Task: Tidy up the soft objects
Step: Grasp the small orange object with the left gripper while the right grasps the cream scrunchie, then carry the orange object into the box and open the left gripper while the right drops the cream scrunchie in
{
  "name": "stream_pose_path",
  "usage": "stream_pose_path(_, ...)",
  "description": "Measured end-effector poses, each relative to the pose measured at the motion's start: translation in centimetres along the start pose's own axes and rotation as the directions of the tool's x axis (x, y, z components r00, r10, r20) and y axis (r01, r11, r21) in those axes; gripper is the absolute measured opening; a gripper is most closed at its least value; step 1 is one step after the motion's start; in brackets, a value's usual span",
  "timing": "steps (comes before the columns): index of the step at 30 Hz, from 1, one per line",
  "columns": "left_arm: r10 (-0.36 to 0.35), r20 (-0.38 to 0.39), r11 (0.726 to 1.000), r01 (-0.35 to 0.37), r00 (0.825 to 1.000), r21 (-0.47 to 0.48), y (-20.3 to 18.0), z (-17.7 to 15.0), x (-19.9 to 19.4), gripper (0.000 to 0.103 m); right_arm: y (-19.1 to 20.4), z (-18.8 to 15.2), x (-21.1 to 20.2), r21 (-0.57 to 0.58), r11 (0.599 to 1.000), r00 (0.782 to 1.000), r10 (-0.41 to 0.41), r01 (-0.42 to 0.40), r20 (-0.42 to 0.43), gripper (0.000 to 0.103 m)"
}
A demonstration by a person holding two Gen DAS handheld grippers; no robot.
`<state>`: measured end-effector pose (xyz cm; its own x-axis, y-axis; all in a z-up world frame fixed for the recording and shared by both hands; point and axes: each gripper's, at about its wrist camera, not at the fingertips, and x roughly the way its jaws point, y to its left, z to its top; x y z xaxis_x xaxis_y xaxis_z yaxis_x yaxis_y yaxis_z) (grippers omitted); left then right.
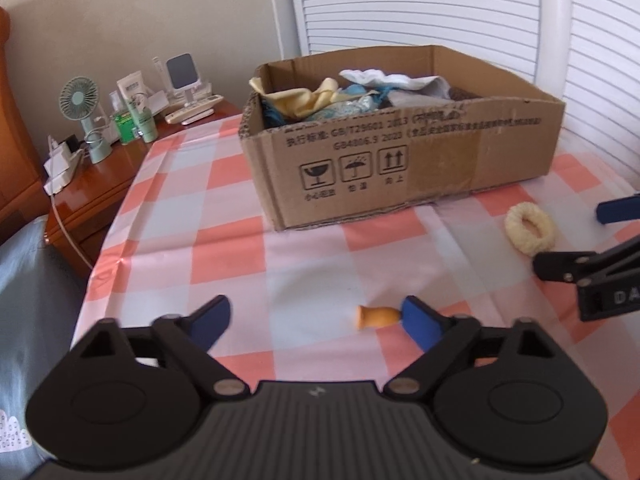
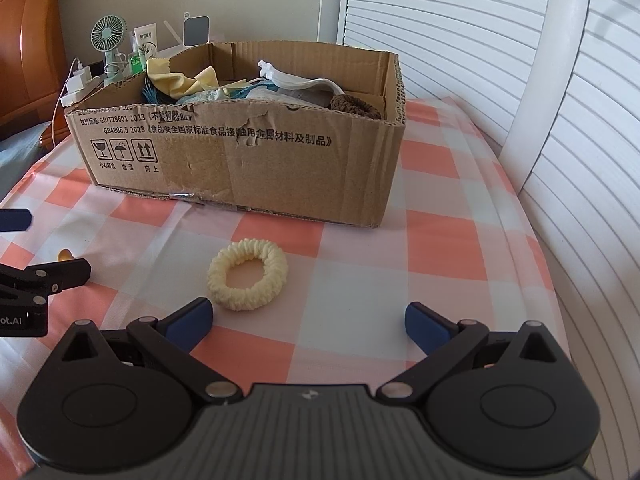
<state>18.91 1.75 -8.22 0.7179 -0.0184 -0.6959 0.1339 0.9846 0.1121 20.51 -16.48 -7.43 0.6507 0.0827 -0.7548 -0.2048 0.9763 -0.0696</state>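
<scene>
A small orange soft plug (image 1: pixel 376 317) lies on the pink-and-white checked cloth (image 1: pixel 224 216) between the fingers of my left gripper (image 1: pixel 316 314). That gripper is open: its right pad (image 1: pixel 416 320) is at the plug's end and the left pad stands well away. A cream scrunchie (image 2: pixel 248 274) lies flat just ahead of my right gripper (image 2: pixel 310 310), which is open with nothing between its fingers. Behind both stands an open cardboard box (image 2: pixel 240 160) filled with cloths and a brown scrunchie (image 2: pixel 356 106). The cream scrunchie (image 1: pixel 530 230) and box (image 1: pixel 400 160) also show in the left wrist view.
A wooden nightstand (image 1: pixel 104 184) at the left carries a small green fan (image 1: pixel 80 104), bottles and a charger with its cable. White slatted doors (image 2: pixel 460 20) and a white curved frame (image 2: pixel 532 120) stand behind and to the right. Grey bedding (image 1: pixel 32 300) lies at the lower left.
</scene>
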Motion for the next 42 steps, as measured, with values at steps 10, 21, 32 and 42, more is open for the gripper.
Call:
stream_pose_path(10,-0.089,0.021,0.995,0.088,0.996,0.054,-1.7,-0.1,-0.7,0.023,0.0,0.0,0.0,0.000,1.000,1.000,0.001,-0.001,0.000,0.103)
stream_pose_path(21,-0.102,0.016,0.994,0.101,0.995,0.038,-1.9,-0.3,-0.9,0.021,0.3,-0.2,-0.1,-0.025,0.999,1.000,0.026,-0.025,0.014,0.103)
stream_pose_path(32,-0.111,0.013,0.993,0.111,0.994,0.027,-1.7,-0.3,-0.8,0.021,2.4,0.7,0.0,-0.110,0.988,0.993,0.109,-0.104,0.041,0.082)
stream_pose_path(42,-0.118,0.015,0.993,0.117,0.993,0.021,-1.6,-0.3,-0.7,0.021,3.3,1.3,0.3,-0.121,0.988,0.993,0.098,-0.091,0.058,0.067)
